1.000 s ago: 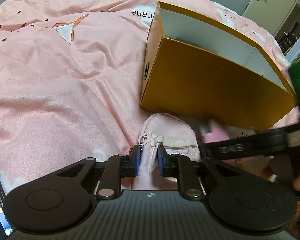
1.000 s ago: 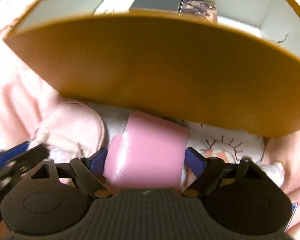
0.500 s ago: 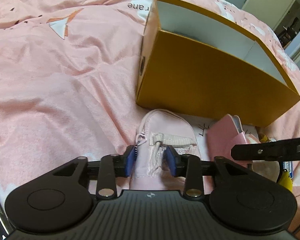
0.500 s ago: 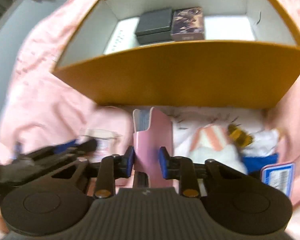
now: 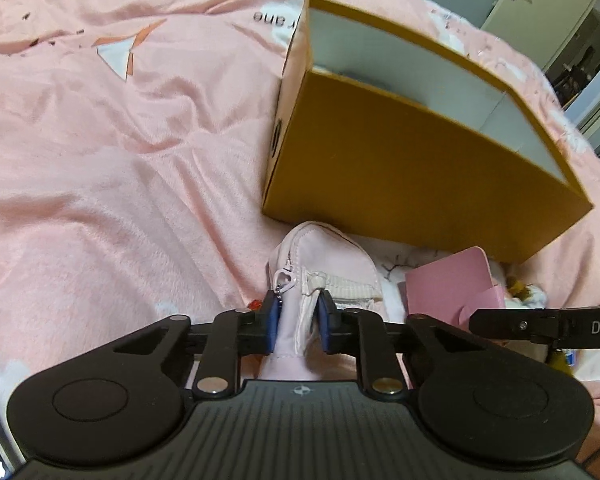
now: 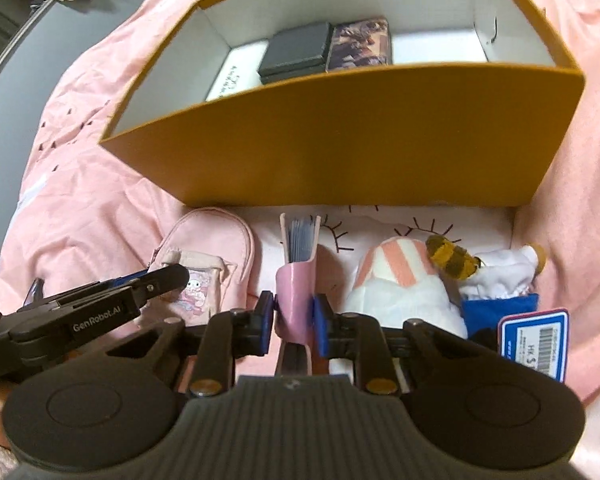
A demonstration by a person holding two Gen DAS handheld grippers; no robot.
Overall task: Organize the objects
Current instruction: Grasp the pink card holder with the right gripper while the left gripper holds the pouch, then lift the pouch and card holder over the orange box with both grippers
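My left gripper (image 5: 298, 318) is shut on a pale pink zip pouch (image 5: 324, 256), shaped like a small backpack, that lies on the pink bedspread just in front of the orange box (image 5: 412, 168). My right gripper (image 6: 294, 318) is still closing its jaws and pinches a pink card holder (image 6: 298, 276) held on edge, with blue cards showing at its top. In the left wrist view the card holder (image 5: 452, 284) shows as a flat pink face to the right of the pouch. The right wrist view shows the pouch (image 6: 208, 252) and the left gripper's finger (image 6: 156, 282) at left.
The open orange box (image 6: 340, 144) has a white inside holding a black box (image 6: 296, 52), a picture-printed box (image 6: 360, 42) and a white booklet (image 6: 236, 74). A white plush with pink stripes (image 6: 396, 280), a striped tiger toy (image 6: 450, 258) and a blue price tag (image 6: 536, 338) lie at right.
The right gripper closed from wide around the flat pink card holder to a narrow pinch on its edge and lifted back from the box. The left gripper briefly opened, then shut on the pouch again.
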